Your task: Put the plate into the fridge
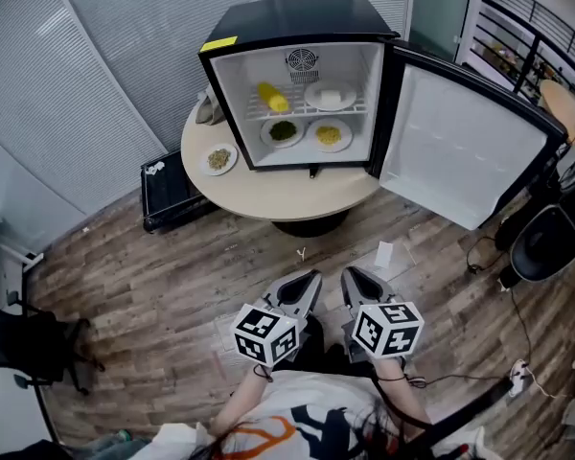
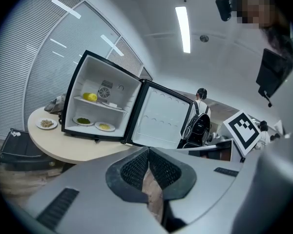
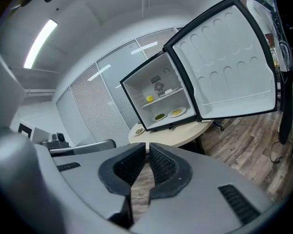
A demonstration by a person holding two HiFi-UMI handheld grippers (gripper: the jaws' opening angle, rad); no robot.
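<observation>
I've got both grippers low, close to the person's chest, well short of the table (image 1: 268, 195). L gripper (image 1: 311, 278): jaws pressed together, nothing btwn them. R gripper (image 1: 350, 274): same, closed and empty. They sit side by side, just apart, tips pointing fwd at the fridge (image 1: 297, 84).

The fridge stands on the table straight ahead of both grippers, with its door (image 1: 460, 147) swung wide toward the R gripper's side. The plate (image 1: 218, 159) w/ brownish food is on the table outside the fridge, just beside its left wall, ahead and left of the L gripper. Neither gripper is touching it.

Inside the fridge, the upper shelf holds a yellow item (image 1: 273, 96) and a white dish (image 1: 330, 96). On the fridge floor, a green-food dish (image 1: 283, 130) and a yellow-food dish (image 1: 329, 135) sit side by side. A black box (image 1: 168, 192) is on the floor ahead-left of the L gripper.
</observation>
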